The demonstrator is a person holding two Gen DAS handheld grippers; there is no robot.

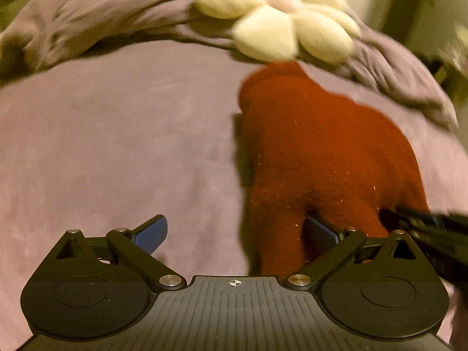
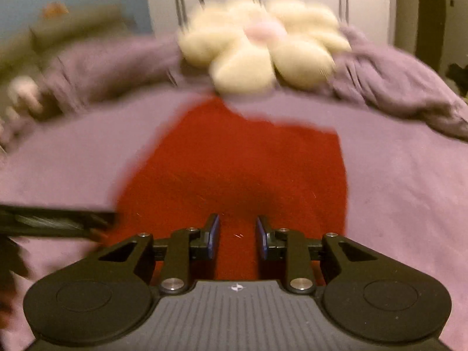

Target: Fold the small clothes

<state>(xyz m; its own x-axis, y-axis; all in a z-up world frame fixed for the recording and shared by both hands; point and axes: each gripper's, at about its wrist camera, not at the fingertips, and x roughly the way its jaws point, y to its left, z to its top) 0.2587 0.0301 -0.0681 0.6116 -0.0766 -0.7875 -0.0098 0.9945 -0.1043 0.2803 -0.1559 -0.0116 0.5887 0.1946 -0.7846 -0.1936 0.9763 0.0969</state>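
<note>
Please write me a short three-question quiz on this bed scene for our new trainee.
1. True or false: the left gripper has its fingers spread wide.
2. What lies on the bunched mauve blanket beyond the rust-red knitted garment? A) a cream flower-shaped plush cushion B) a blue towel C) a wicker basket
3. Fill in: the right gripper hovers over the garment's ____ edge.

Key: 1 true; 2 A; 3 near.
</note>
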